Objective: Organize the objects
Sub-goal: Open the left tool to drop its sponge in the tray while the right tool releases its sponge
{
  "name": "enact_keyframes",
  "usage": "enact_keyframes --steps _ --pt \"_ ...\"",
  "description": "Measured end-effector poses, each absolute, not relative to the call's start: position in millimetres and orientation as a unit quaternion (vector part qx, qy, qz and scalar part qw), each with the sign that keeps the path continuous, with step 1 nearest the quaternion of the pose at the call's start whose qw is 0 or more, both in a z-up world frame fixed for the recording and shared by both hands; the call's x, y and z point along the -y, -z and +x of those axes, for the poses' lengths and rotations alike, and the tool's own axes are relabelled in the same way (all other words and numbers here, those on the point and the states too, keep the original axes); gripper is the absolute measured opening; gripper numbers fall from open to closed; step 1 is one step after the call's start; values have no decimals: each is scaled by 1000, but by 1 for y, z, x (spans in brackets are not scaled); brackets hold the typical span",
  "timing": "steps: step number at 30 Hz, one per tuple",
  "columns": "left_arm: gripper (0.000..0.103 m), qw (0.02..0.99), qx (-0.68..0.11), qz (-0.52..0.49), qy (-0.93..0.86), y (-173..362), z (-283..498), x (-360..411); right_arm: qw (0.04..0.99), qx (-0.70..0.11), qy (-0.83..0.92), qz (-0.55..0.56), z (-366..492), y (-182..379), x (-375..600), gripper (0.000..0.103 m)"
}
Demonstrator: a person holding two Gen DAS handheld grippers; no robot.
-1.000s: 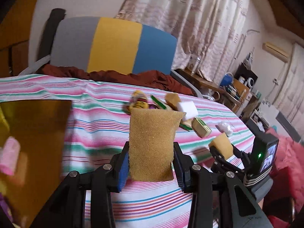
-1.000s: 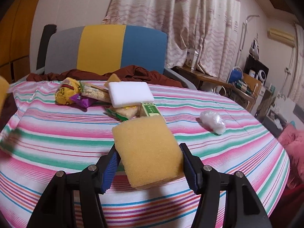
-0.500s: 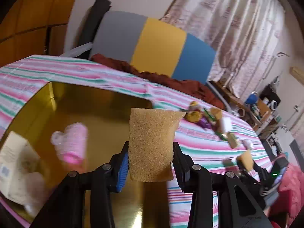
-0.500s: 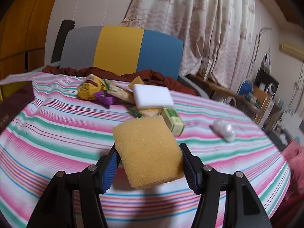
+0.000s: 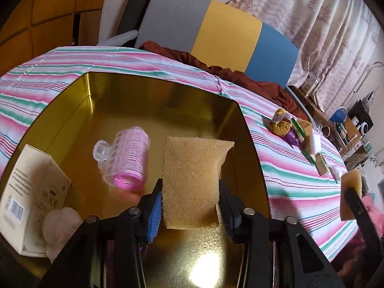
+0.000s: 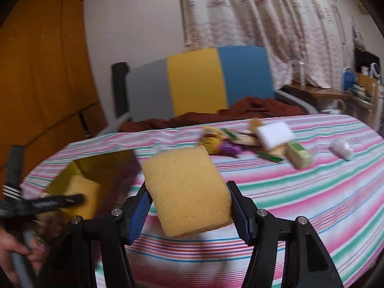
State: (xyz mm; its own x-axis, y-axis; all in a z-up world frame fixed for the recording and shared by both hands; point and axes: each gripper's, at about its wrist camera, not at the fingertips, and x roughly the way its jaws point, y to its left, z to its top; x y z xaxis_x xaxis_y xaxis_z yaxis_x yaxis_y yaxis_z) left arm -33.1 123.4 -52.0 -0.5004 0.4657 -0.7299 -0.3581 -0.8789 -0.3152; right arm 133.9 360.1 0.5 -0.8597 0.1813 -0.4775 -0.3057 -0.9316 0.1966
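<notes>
**A:** Start close. What does the left gripper [image 5: 190, 206] hold?

**B:** A tan sponge [image 5: 193, 182], standing upright between the blue pads [image 5: 155, 212]. The jaws have just been opening, and the sponge still sits between them; both pads meet its sides, though how firmly they press is hard to judge. Its lower edge is cut off by the fingers.

**A:** And beneath it?

**B:** A gold tin box [image 5: 153, 100], open on the striped tablecloth [image 5: 300, 184]. Inside lie a pink hair roller [image 5: 127, 158], blurred, a cream carton [image 5: 28, 201] against the left wall, and a pale crumpled thing [image 5: 61, 228] beside it that I cannot identify. A glare spot hides part of the box floor near the lens.

**A:** The right gripper [image 6: 189, 210]?

**B:** Its pads are clamped on a second yellow sponge [image 6: 187, 192], tilted, held above the cloth [image 6: 312, 204]. From the left wrist view, only a sliver of that sponge [image 5: 351, 194] shows at the right edge.

**A:** Further out?

**B:** From the right wrist view, the box [image 6: 96, 168] sits to the left, with the other sponge [image 6: 82, 196] over it. A hand [image 6: 14, 254] shows at the lower left corner, mostly cut off. Well beyond, a smeared cluster: a white block [image 6: 274, 135], a green-labelled packet [image 6: 300, 154], a yellow bag [image 6: 211, 139], and a white wad [image 6: 342, 148] apart to the right. Behind, a grey, yellow and blue chair back [image 6: 199, 84] and curtains [image 6: 264, 14].
</notes>
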Motion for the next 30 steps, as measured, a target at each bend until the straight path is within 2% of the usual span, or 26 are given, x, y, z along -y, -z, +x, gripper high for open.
enact_keyframes --steps 2,5,9,11,21,24,30 --pt "63 241 69 -438 -863 49 -32 -121 103 -143 -956 -234 129 -5 -348 62" --pt "78 248 93 -423 -867 37 -30 -111 80 -146 -956 -240 124 -10 -331 62" --pt "90 225 129 -383 -887 14 -30 -85 47 -144 -956 -252 120 -11 -308 62" --pt "99 204 150 -363 -897 5 -30 -69 28 -140 -955 -261 116 -10 -297 62" --pt "102 120 215 -325 -913 -10 -34 4 -71 -91 -933 -340 86 1 -243 62" --pt "102 112 220 -325 -913 -8 -32 13 -80 -62 -926 -364 74 8 -224 63" --pt "102 107 221 -329 -912 -3 -29 20 -79 -59 -910 -404 55 25 -212 66"
